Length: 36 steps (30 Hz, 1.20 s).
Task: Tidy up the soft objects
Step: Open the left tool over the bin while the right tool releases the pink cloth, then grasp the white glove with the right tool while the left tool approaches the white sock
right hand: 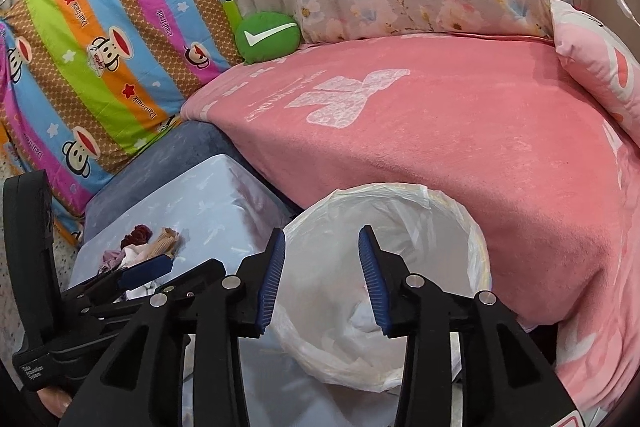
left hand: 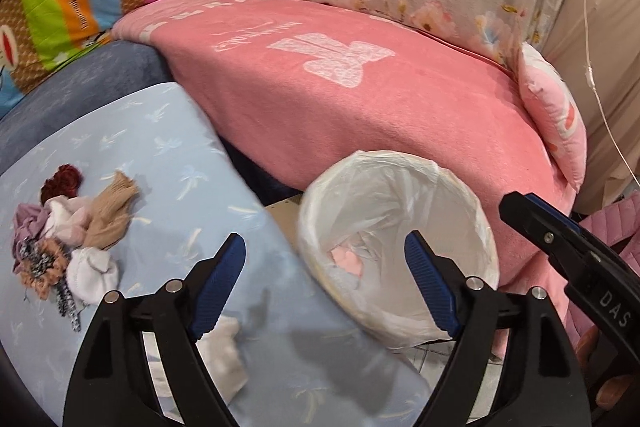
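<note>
Several small socks and fabric scraps heaped far left on the pale blue cushion. Light, limp, likely to tangle; pinch one bunched fold. Left gripper spread wide, empty. Right gripper parted, empty, over the lined bin.

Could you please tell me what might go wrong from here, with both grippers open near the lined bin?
1. The liner sits loosely over the bin rim; a dropped piece could catch on its folds, or the right gripper might snag the plastic.
2. The sock pile is tangled, so the left gripper may lift several pieces at once.
3. The two grippers are close together and could bump.
</note>
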### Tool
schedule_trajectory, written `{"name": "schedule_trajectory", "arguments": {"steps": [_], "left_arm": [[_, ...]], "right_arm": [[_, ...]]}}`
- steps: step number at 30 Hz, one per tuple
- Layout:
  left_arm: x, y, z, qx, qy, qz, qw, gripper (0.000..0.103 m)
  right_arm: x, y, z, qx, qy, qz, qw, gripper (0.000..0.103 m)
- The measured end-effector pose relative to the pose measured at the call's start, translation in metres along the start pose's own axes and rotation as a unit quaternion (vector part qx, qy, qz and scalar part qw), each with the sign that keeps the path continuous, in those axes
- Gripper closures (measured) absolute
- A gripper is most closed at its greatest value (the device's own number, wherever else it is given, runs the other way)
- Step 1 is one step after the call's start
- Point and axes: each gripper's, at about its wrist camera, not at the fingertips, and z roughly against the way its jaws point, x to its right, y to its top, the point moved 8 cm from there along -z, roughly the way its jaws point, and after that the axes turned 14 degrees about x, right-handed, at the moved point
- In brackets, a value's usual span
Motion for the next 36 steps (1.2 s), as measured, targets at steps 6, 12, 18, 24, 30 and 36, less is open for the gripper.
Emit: {"name": "schedule_trajectory", "arguments": {"steps": [6,12,18,24,30,36], "left_arm": [[-0.034,-0.001,0.013,0.01,0.038,0.02,0.999,0.025],[-0.069,-0.005,0.028,0.019,0.074,0.042,0.9962,0.025],[-0.102,-0.016,0.04,0.019,0.106,0.064,0.9921,0.025],[-0.13,-0.028,0.047,0.013,0.133,0.08,0.9877,0.025],[-0.15,-0.037,0.053,0.01,0.154,0.089,0.9841,0.025],[-0.163,-0.044,0.055,0.008,0.164,0.099,0.9814,0.025]], "right_arm": [[-0.033,-0.014,-0.002,-0.014,0.026,0.015,0.999,0.057],[-0.063,-0.029,-0.004,-0.03,0.05,0.031,0.998,0.053],[-0.087,-0.048,-0.007,-0.051,0.067,0.043,0.995,0.053],[-0.109,-0.076,-0.015,-0.082,0.081,0.059,0.992,0.052],[-0.128,-0.105,-0.025,-0.114,0.093,0.074,0.986,0.052],[-0.141,-0.126,-0.033,-0.138,0.104,0.081,0.982,0.052]]}}
